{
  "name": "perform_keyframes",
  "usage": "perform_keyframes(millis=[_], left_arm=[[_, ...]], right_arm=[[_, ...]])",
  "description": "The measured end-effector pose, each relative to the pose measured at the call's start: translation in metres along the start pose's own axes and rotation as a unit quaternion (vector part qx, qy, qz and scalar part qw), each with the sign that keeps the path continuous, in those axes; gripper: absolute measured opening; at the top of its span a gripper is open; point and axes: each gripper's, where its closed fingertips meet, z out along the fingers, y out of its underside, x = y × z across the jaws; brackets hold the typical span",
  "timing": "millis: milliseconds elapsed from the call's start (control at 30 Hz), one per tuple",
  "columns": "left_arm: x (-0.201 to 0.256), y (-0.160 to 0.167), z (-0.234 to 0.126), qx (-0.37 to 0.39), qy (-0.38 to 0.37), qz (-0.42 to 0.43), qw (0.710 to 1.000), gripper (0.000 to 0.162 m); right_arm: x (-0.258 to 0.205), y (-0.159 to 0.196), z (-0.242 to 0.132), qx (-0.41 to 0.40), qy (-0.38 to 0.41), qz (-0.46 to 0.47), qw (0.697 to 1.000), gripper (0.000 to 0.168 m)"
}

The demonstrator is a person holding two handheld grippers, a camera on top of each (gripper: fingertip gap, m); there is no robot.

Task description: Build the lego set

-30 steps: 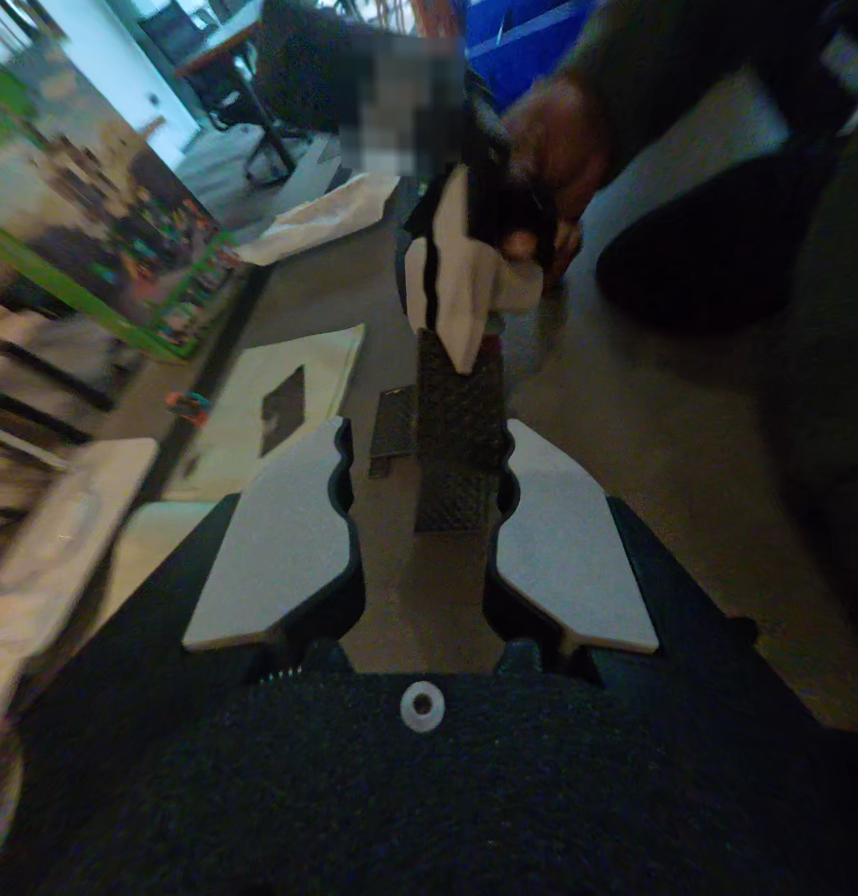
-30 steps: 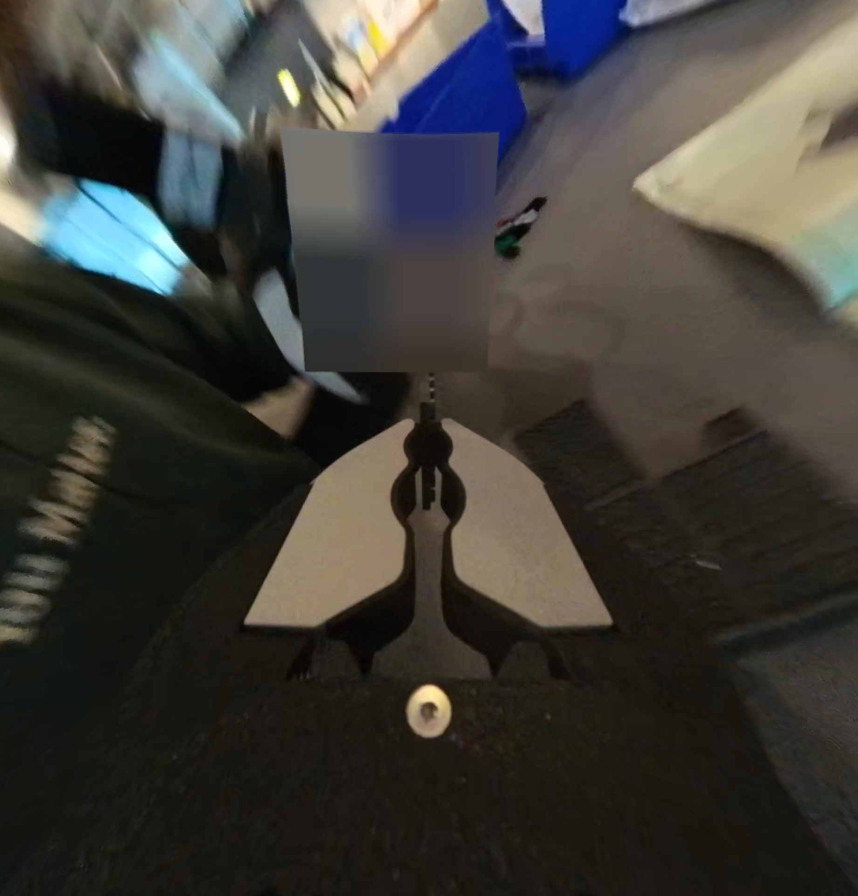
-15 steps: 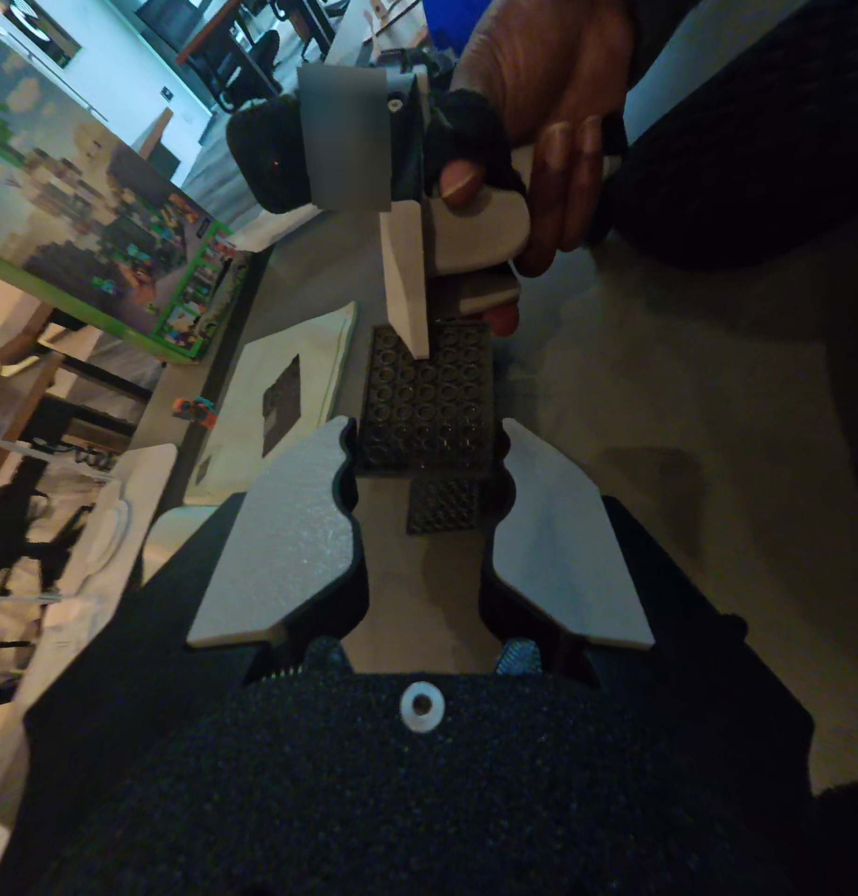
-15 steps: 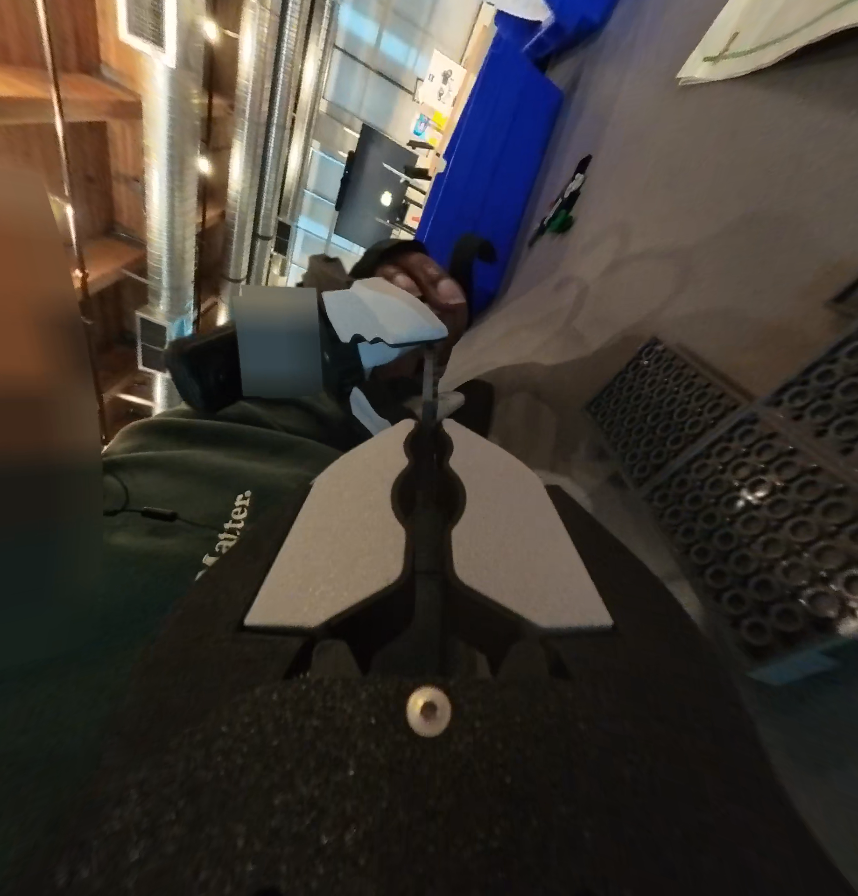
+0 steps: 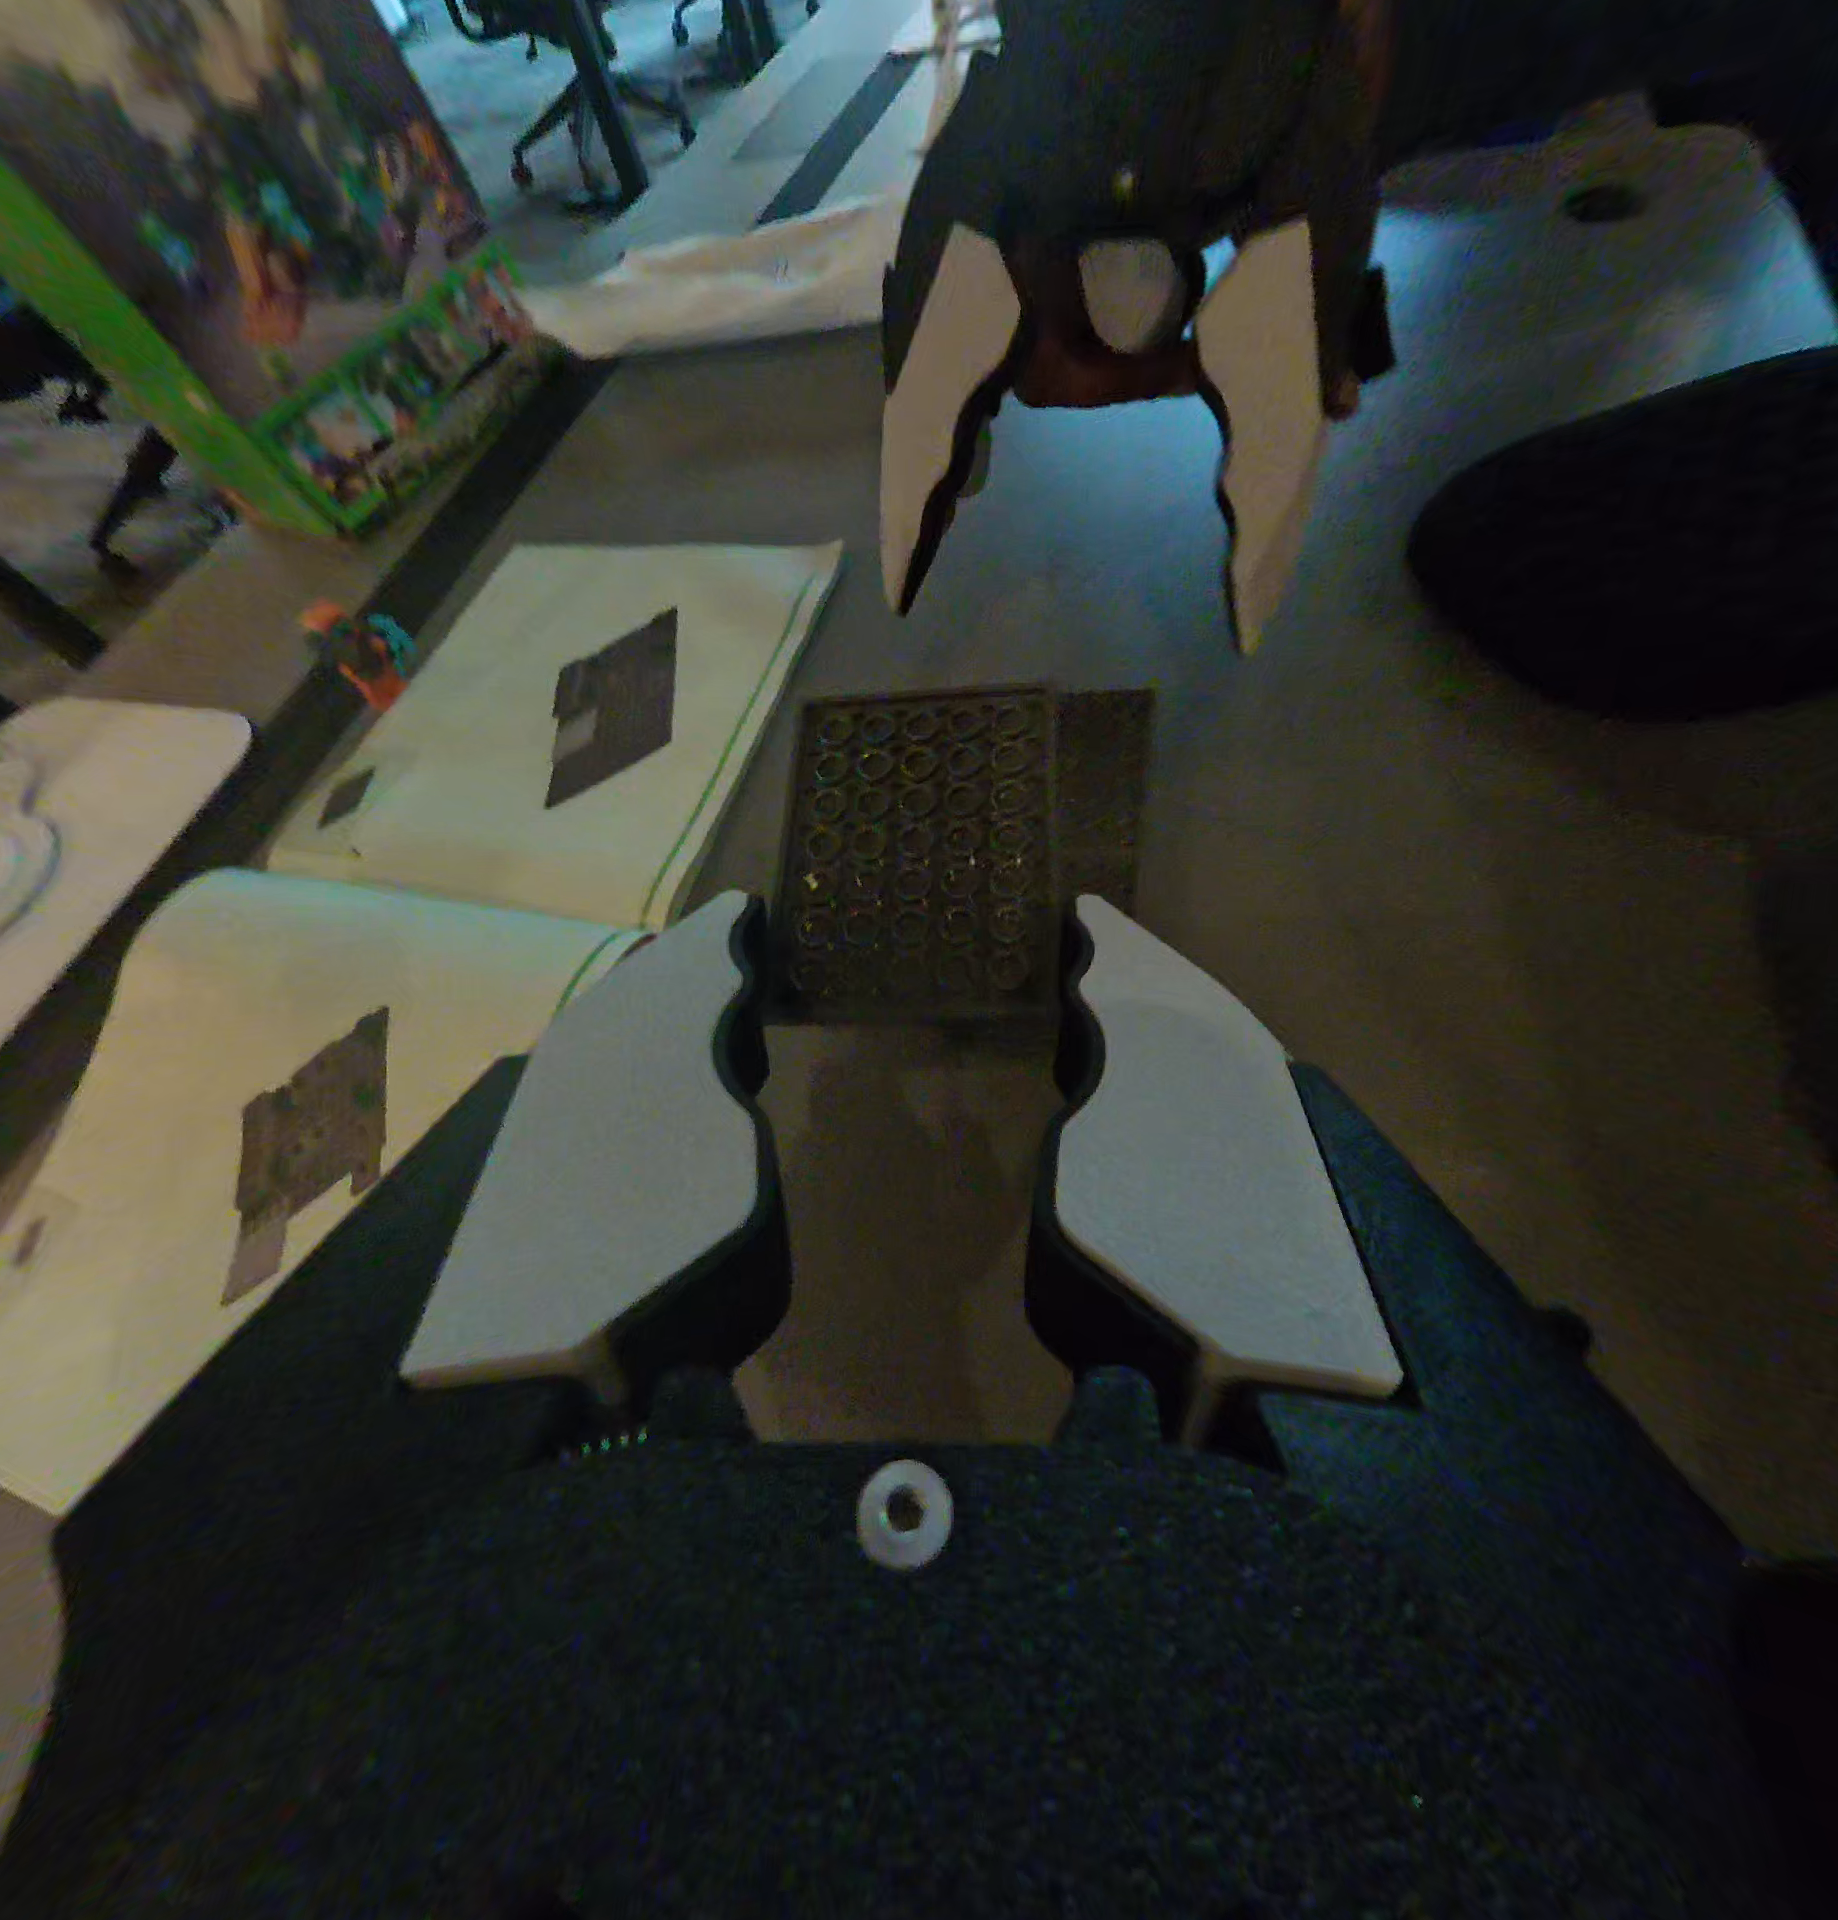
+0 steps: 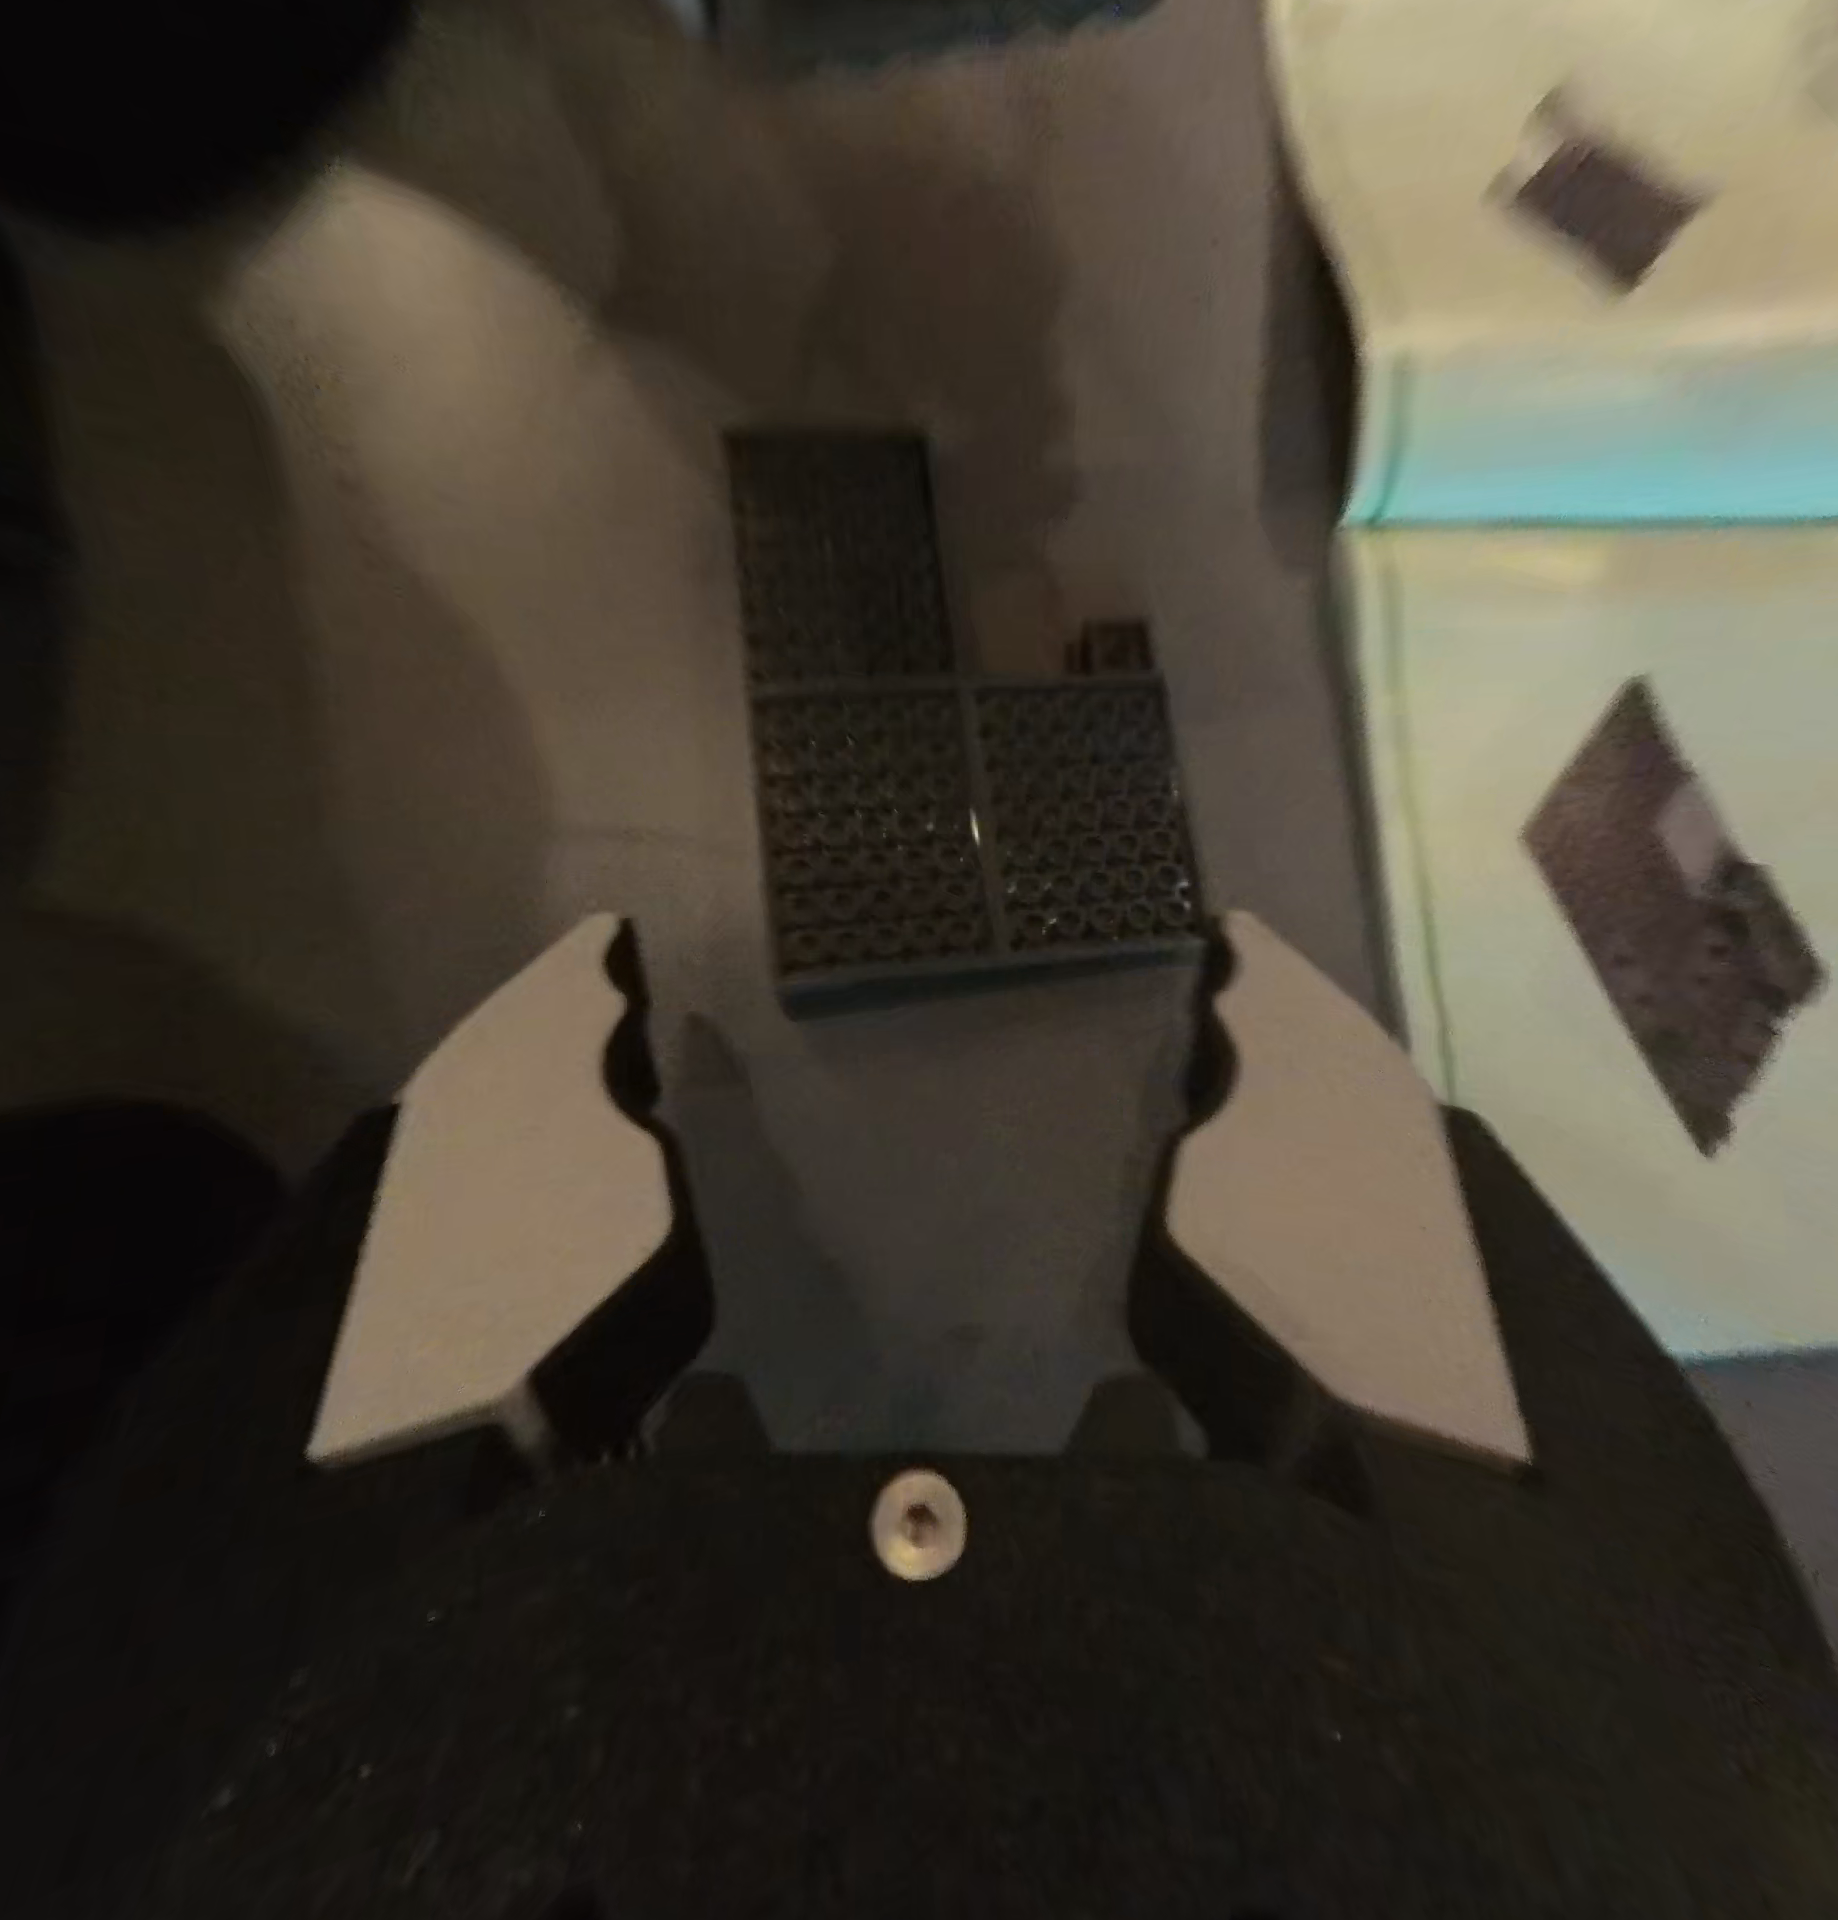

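The left gripper (image 5: pixel 910 940) has its two white fingers (image 5: pixel 624 1132) spread apart, and between their tips sits the near edge of a dark grey studded plastic plate (image 5: pixel 920 847). The tips stand at its two side edges, but I cannot tell if they really press it or only frame it. In the upper middle of the left wrist view the right gripper (image 5: pixel 1071 613) hangs above the far end of the plate, its fingers wide apart and empty, pointing down.

In the right wrist view the right gripper (image 6: pixel 920 971) is also open with nothing between the fingers. Beyond the tips, in the middle of the frame, lie three dark grey plates: two (image 6: pixel 972 821) side by side with one seam between them, and one narrower plate (image 6: pixel 837 556) behind the left one, touching it. This view is blurred, so smaller pieces I cannot count; something small and brownish (image 6: pixel 1107 639) stands just behind the right plate.

I judge such a plate to be light, stiff and thin, with smooth sides that can slip. The best hold should be across the two long edges, fingers flat, and pressing should go straight down so that the joined plates do not bend apart at the seam.

Around them is the grey surface (image 5: pixel 1362 935). At the left of the left wrist view lies one open white instruction booklet (image 5: pixel 479 831) with two pages showing, a small orange and teal figure (image 5: pixel 364 655) near its upper corner, and one green-edged box (image 5: pixel 219 260) standing in the upper left.
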Motion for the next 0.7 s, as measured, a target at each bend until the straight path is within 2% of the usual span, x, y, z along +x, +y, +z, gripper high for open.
perform_keyframes(millis=[67, 133, 233, 300, 467, 600, 700], left_arm=[[-0.005, 0.007, 0.006, -0.012, 0.000, -0.004, 1.000, 0.053], [-0.009, 0.013, 0.010, -0.023, -0.005, -0.006, 1.000, 0.053], [-0.014, 0.021, 0.009, -0.029, -0.013, -0.015, 0.999, 0.053], [-0.015, 0.028, 0.009, -0.037, -0.017, -0.021, 0.999, 0.053], [-0.010, 0.040, 0.018, -0.054, -0.007, -0.028, 0.998, 0.053], [-0.010, 0.047, 0.031, -0.071, 0.013, -0.032, 0.997, 0.053], [-0.008, 0.048, 0.042, -0.080, 0.051, -0.033, 0.995, 0.053]], right_arm=[[0.003, 0.006, 0.015, -0.029, -0.008, -0.010, 1.000, 0.114], [0.008, 0.005, 0.023, -0.030, -0.008, 0.003, 1.000, 0.112], [0.013, -0.002, 0.019, 0.008, -0.016, 0.091, 0.996, 0.093], [0.007, -0.002, 0.014, 0.026, -0.047, 0.176, 0.983, 0.079], [-0.005, 0.003, 0.008, 0.035, -0.062, 0.278, 0.958, 0.072], [-0.002, 0.011, 0.007, 0.010, -0.033, 0.279, 0.960, 0.076], [-0.005, 0.013, 0.008, -0.013, -0.014, 0.234, 0.972, 0.088]])
